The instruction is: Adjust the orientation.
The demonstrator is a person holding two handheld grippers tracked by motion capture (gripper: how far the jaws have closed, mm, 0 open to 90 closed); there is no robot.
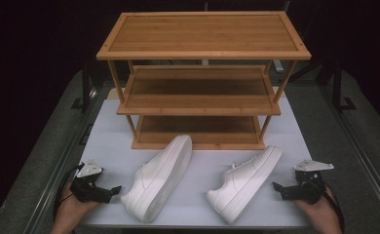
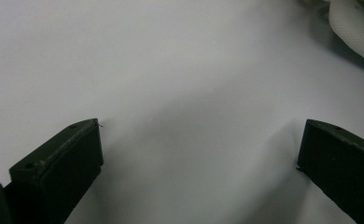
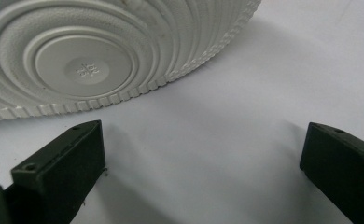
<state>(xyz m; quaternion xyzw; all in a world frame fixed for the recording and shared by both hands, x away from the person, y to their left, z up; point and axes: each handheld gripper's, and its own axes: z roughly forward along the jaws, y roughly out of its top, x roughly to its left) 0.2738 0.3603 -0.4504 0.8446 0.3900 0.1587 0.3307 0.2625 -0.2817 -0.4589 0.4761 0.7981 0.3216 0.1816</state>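
Two white sneakers lie on their sides on the white table (image 1: pixel 105 141), in front of a three-shelf wooden rack (image 1: pixel 202 87). The left sneaker (image 1: pixel 159 178) points its toe toward the rack's bottom shelf. The right sneaker (image 1: pixel 245 183) turns its ribbed sole (image 3: pixel 101 51) toward my right gripper (image 1: pixel 279 189), which stands open just to its right (image 3: pixel 203 135) with nothing between the jaws. My left gripper (image 1: pixel 111 191) is open too, close to the left sneaker's heel. Its jaws (image 2: pixel 201 135) hang over bare table, with a bit of that sneaker (image 2: pixel 357 28) at the top right.
All three shelves of the rack are bare. The table's front edge runs just below both sneakers and both hands. Dark floor and metal rails (image 1: pixel 61 161) flank the table on either side.
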